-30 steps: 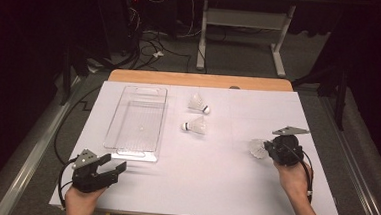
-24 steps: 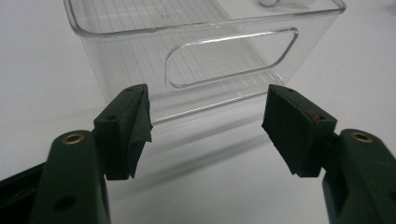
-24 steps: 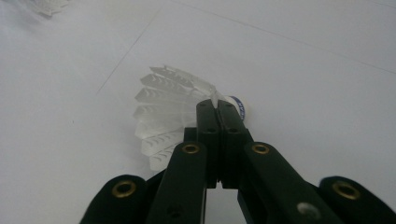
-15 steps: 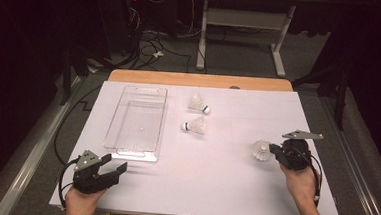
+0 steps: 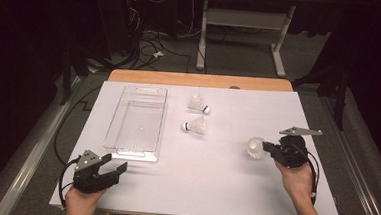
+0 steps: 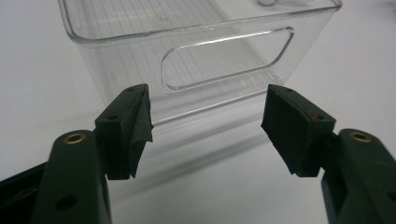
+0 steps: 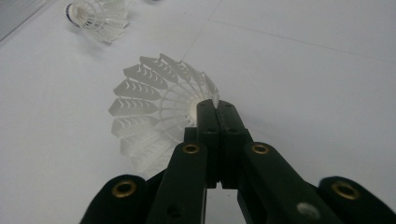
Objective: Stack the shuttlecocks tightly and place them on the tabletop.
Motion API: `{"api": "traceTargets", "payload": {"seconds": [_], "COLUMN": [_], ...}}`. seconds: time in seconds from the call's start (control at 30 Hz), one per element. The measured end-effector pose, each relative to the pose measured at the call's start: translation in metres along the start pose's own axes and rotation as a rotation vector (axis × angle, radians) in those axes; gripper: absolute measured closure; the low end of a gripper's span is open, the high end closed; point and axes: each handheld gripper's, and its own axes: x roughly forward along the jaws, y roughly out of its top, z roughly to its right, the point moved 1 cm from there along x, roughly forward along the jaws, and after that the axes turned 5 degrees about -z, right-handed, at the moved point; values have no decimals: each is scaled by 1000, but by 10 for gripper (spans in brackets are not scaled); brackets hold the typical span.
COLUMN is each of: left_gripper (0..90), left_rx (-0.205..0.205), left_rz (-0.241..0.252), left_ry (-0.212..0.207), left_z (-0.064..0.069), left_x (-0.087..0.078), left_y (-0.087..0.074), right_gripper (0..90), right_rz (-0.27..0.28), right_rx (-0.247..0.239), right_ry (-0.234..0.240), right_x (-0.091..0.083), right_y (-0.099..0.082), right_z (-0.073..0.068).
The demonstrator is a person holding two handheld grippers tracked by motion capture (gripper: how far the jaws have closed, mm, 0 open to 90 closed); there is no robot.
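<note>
Right tongs (image 5: 267,149) sit at the right side of the white worktop (image 5: 223,189), held in the person's right hand (image 5: 294,176). Their jaws are pressed together on the edge of a white shuttlecock (image 5: 254,148); in the right gripper view the jaw tips meet on the feather skirt of that shuttlecock (image 7: 154,112), which fans out to the left of the tips. Whether it rests on the worktop or is raised off it cannot be told.

Left tongs (image 5: 110,169) are at the near left corner of the worktop, in the left hand (image 5: 82,201), jaws spread with nothing between them. In the left gripper view the spread jaws face the short end wall of a clear plastic bin (image 6: 201,60), just beside it and not touching.

The bin (image 5: 137,122) lies lengthwise on the left half of the worktop. Two more shuttlecocks lie near the middle, to the right of the bin: one farther back (image 5: 198,104), one nearer (image 5: 195,126), each on its side and apart from the other.
</note>
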Motion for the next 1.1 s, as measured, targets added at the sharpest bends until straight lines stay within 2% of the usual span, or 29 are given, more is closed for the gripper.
{"api": "traceTargets", "payload": {"seconds": [0.23,0.33,0.5,0.77,0.97,1.07,1.1], "left_gripper": [338,338,338,338,338,337,337], "left_rx": [-6,3,22,22,40,35,34], "left_rz": [9,6,-1,2,-8,-5,-5], "left_ry": [6,0,-1,-6,-10,-12,-13], "left_z": [0,1,3,2,4,4,3], "left_x": [-2,-2,-1,-2,-1,-1,-1], "left_y": [0,0,0,0,0,0,0], "right_gripper": [900,900,900,900,900,900,900], "right_rz": [9,7,6,-5,-14,-18,-21], "right_rx": [2,-18,-24,-55,-61,-51,-62], "right_ry": [72,88,118,157,195,220,222], "right_x": [7,8,12,18,27,31,33], "right_y": [2,4,7,20,24,28,29], "right_z": [-9,-16,-24,-37,-46,-51,-53]}}
